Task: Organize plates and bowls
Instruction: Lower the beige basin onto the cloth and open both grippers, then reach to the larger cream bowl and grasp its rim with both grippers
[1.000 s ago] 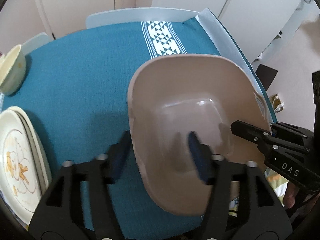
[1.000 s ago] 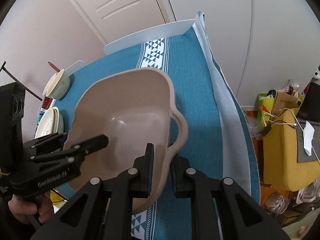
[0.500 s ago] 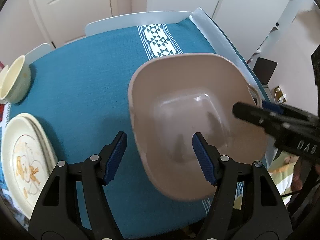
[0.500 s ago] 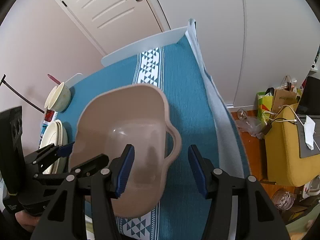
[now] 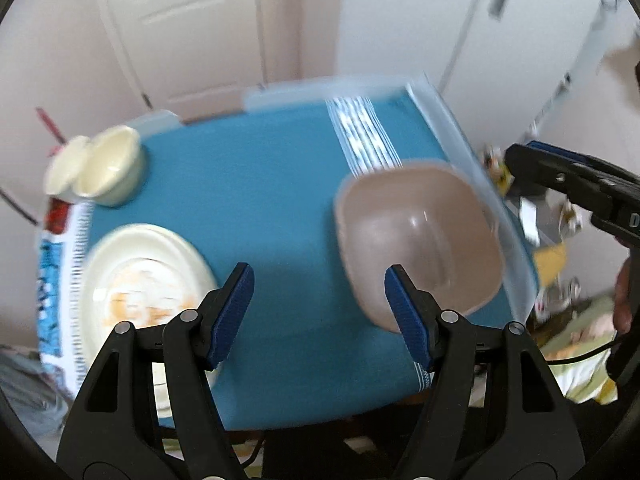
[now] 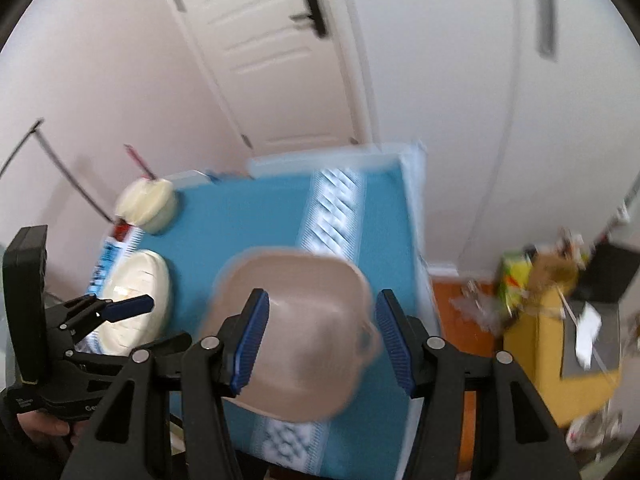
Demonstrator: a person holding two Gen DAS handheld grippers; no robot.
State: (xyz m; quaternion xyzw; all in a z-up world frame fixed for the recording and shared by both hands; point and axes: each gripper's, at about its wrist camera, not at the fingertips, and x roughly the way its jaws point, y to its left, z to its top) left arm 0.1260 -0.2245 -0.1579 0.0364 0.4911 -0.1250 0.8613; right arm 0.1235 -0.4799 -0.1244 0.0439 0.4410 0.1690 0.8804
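A large tan square bowl (image 5: 420, 236) rests on the blue tablecloth (image 5: 260, 200) near the table's right edge; it also shows in the right wrist view (image 6: 296, 320). My left gripper (image 5: 320, 312) is open and empty, pulled back above the table's near side. My right gripper (image 6: 320, 340) is open and empty, raised behind the bowl. A stack of cream plates (image 5: 148, 280) lies at the left. Two cream bowls (image 5: 108, 172) stand at the far left corner. Both views are motion-blurred.
A white door (image 6: 280, 52) and white cupboards stand behind the table. A yellow seat with cables and bags (image 6: 560, 312) stands on the floor to the right. A patterned packet (image 5: 56, 280) lies along the table's left edge.
Both grippers have let go of the tan bowl and pulled back and up from it. The bowl stays on the cloth. The plates and small bowls have come into fuller view.
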